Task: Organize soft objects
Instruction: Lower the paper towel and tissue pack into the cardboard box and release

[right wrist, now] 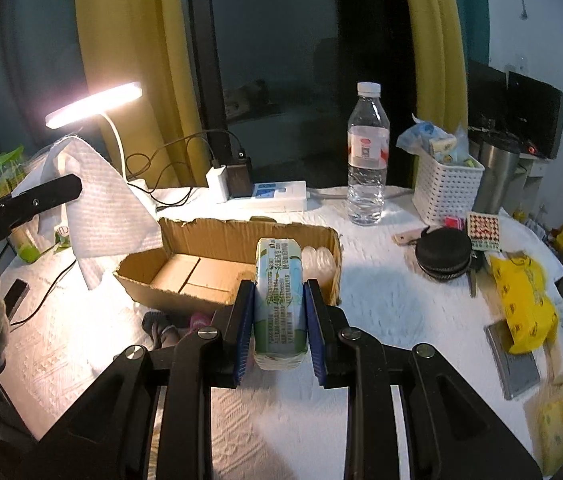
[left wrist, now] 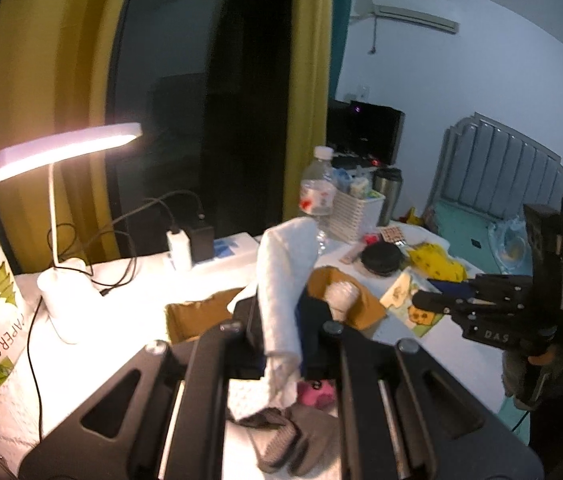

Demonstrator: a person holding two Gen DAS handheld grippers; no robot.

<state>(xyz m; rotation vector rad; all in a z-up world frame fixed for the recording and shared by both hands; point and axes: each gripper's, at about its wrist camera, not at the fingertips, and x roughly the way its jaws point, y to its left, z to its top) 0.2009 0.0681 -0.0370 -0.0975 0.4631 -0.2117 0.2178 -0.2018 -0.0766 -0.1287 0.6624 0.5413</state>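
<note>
1. Table (right wrist: 381,292): covered in white textured cloth; it bears every item below.
2. Cardboard box (right wrist: 217,240): open-topped, with torn upper edges, at the centre of the table in the right wrist view. Pale round items lie at its right end; the rest of its floor is bare.
3. White cloth (left wrist: 285,280): a quilted sheet hanging from the left gripper (left wrist: 287,332). The jaws are clamped on it. In the right wrist view the same cloth (right wrist: 101,200) hangs above the table, left of the box and in front of the lit desk lamp (right wrist: 93,104).
4. Tissue pack (right wrist: 279,300): a soft green-and-white printed packet, upright between the blue pads of the right gripper (right wrist: 279,312), whose jaws are pressed against both its sides. It sits just in front of the near right corner of the box.
5. Grey sock (left wrist: 281,440): lies on the table below the left gripper, beside a pink soft item (left wrist: 313,394).
6. Water bottle (right wrist: 367,160): upright behind the box, left of a white perforated basket (right wrist: 447,192).
7. Black round pouch (right wrist: 443,258): right of the box, near a yellow bag (right wrist: 525,304).
</note>
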